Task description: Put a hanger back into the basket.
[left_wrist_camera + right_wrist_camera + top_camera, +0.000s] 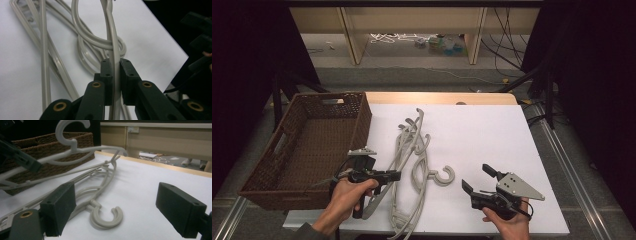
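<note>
Grey plastic hangers (412, 165), left claw (115, 75) clamping one, no legible writing

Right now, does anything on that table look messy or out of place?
Yes. The grey hangers lie in a tangled heap on the white table, hooks and arms crossing. The left gripper is clamped on one hanger's bar, lifting it. The basket beside them looks empty.
</note>
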A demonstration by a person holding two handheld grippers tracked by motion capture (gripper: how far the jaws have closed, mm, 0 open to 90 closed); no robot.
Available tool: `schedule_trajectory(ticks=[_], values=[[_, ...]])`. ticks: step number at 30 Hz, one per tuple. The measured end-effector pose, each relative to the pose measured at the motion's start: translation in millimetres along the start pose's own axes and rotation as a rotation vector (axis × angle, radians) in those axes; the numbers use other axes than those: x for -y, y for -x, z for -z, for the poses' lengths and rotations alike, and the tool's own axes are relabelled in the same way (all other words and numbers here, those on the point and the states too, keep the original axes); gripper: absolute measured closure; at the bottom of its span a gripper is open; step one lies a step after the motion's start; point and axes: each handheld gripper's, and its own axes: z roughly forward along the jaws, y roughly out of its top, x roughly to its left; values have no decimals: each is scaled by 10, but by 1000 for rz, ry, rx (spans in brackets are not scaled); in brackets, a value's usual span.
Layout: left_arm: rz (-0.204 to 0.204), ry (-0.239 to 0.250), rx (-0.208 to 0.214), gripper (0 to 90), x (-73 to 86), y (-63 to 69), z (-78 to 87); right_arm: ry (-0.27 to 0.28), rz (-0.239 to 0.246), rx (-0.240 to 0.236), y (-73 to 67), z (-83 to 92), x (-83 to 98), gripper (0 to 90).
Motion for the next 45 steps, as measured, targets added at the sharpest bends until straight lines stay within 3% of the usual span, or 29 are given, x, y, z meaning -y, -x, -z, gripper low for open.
schedule_trajectory(ticks=[2, 11, 20, 22, 23, 24, 26, 27, 33, 38, 45], values=[[13, 20, 15, 817, -43, 8, 62, 3, -2, -5, 0, -4, 4, 172], [-27, 67, 59, 817, -286, 108, 432, 3, -5, -8, 2, -10, 6, 172], [-115, 135, -21, 817, -519, 65, 1002, -8, -9, -3, 8, -6, 6, 171], [-127, 154, -48, 818, -562, -2, 1189, -9, -7, -3, 8, -10, 8, 171], [-127, 154, -48, 818, -562, -2, 1189, -9, -7, -3, 8, -10, 8, 171], [-160, 166, -71, 818, -580, -55, 1245, -4, -12, -8, 6, -15, 11, 171], [-140, 168, -63, 818, -574, -111, 1342, -3, -7, -2, 10, -13, 9, 171], [-138, 164, -82, 818, -566, -202, 1430, 2, -8, 1, 10, -18, 12, 171], [-158, 160, -142, 818, -545, -438, 1581, -4, -7, 0, 14, -25, 13, 171], [-200, 147, -202, 818, -523, -615, 1694, 0, -14, -8, 13, -38, 17, 171], [-253, 126, -242, 818, -462, -807, 1773, 0, -19, -11, 13, -46, 24, 171]])
